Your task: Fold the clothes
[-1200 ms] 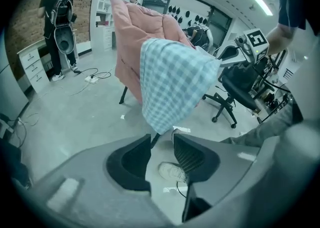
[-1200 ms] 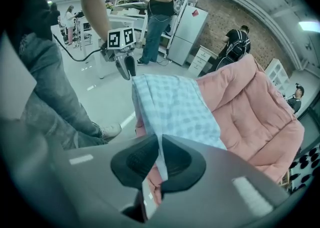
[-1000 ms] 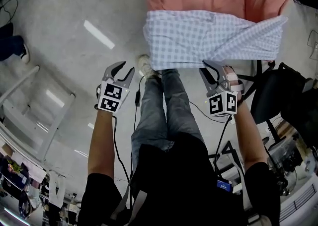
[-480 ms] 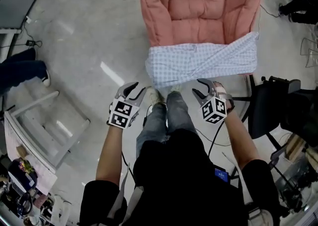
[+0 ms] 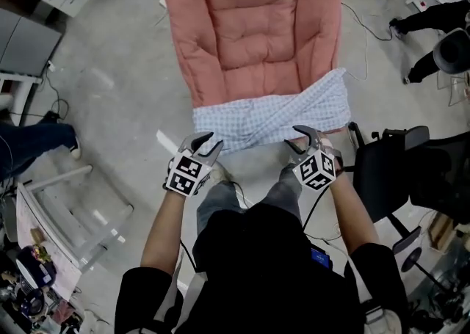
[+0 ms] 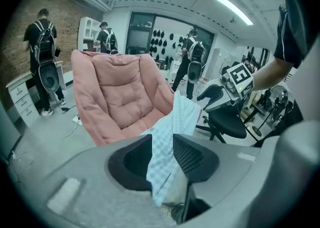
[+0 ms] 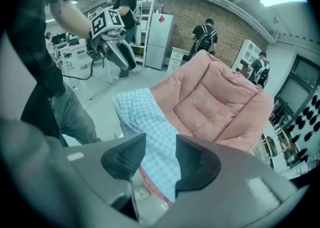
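A light-blue checked cloth (image 5: 272, 116) lies folded in a band across the front of the pink cushioned chair (image 5: 250, 39). In the head view both grippers hang in the air just short of its near edge. My left gripper (image 5: 205, 140) is by the left end and my right gripper (image 5: 295, 136) toward the right. The left gripper (image 6: 162, 139) stands open, and the cloth (image 6: 180, 117) shows far off through its gap. The right gripper (image 7: 160, 139) has just been opening its jaws. Nothing is between them, and the cloth (image 7: 145, 117) lies beyond.
A black office chair (image 5: 389, 171) stands close on the right and a white frame (image 5: 66, 208) at the left. The person's jeans-clad legs (image 5: 220, 204) are below the grippers. Cables run over the grey floor. Several people stand by shelves and desks in the background.
Both grippers have risen and drawn closer together in front of the cloth. The right jaws have spread apart. The head view has pulled back, so the whole chair shows.
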